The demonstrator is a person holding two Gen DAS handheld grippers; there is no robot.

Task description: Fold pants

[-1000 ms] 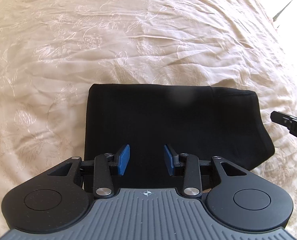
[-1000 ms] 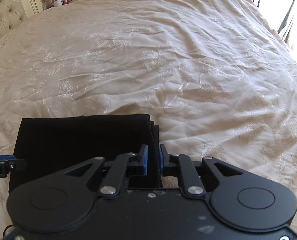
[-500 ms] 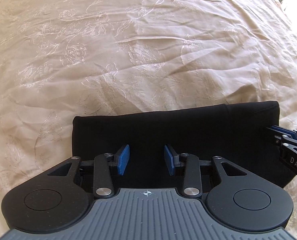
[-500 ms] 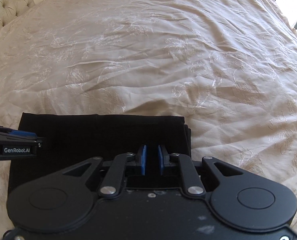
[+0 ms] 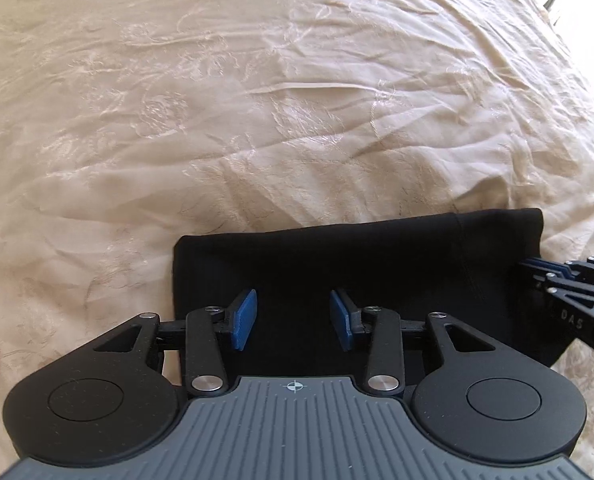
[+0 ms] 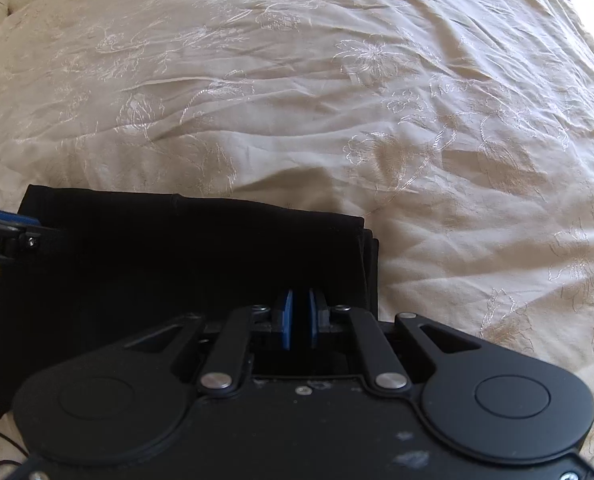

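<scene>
Black pants (image 5: 357,264) lie folded into a compact rectangle on the bed (image 5: 257,100); the left hand-held gripper (image 5: 293,320) hovers released above them, the right hand-held gripper (image 6: 299,320) nearly clenched, apparently gripping nothing, suggesting the fold is finished.

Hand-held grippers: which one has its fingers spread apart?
The left hand-held gripper: its blue pads stand wide apart over the black pants. The right hand-held gripper is nearly closed.

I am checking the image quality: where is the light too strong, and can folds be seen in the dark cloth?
Left wrist view: the window corner at top right is blown out white, and the black pants show only a faint seam. Right wrist view: the bedspread is evenly lit with clear embroidery, bent by the fisheye; the pants stay nearly featureless, with stacked layers visible only at their right edge.
</scene>
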